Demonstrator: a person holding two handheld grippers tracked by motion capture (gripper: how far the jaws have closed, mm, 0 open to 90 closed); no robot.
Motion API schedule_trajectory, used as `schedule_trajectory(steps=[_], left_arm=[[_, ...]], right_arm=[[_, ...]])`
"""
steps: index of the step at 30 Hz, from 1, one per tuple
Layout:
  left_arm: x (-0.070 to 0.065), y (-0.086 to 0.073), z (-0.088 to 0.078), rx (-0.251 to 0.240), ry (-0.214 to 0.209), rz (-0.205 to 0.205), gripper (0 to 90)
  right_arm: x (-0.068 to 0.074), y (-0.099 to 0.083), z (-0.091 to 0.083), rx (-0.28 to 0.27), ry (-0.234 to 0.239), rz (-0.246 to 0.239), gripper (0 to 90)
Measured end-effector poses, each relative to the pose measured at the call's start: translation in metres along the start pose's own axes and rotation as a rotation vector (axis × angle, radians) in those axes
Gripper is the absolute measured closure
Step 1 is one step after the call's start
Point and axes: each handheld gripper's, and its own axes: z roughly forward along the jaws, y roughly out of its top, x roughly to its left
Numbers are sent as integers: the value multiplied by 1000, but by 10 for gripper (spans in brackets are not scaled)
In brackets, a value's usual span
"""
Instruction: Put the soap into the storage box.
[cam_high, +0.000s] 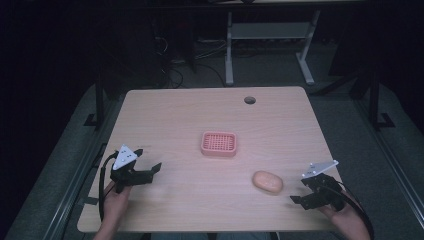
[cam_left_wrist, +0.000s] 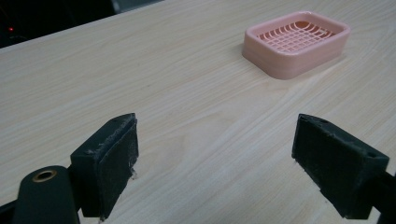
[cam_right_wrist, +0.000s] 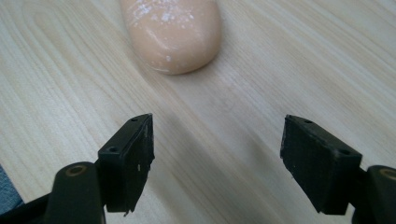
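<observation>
Spanning a dark room, pale wooden table

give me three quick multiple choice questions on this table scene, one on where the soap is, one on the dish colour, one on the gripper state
1. Where does the soap bar lie?
A. in the dish
B. on the table, near the right gripper
C. between the left gripper's jaws

2. What colour is the soap dish?
A. pink
B. blue
C. white

3. How do the right gripper's jaws stand?
A. shut on the soap
B. shut on nothing
C. open, with bare table between them

Answers:
1 B, the bar rests on the wood, apart from the dish.
2 A, its rim and grid are pink.
3 C, the right gripper view shows a wide gap with the soap ahead of it.
</observation>
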Motion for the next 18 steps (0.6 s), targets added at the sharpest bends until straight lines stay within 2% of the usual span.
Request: schedule_trajectory(steps=[3,13,15,18], left_arm=[[0,0,0,-1,1,-1,143],[0,0,0,-1,0,-3,143],[-1,0,0,-3,-1,-4,143],[-1,0,0,-5,0,-4,143]], right_arm=[[2,4,0,5,3,-10,251],[8,25,4,36,16,-79,248],[10,32,5,40,20,-107,248],[12,36,6,49,23,-117,248]])
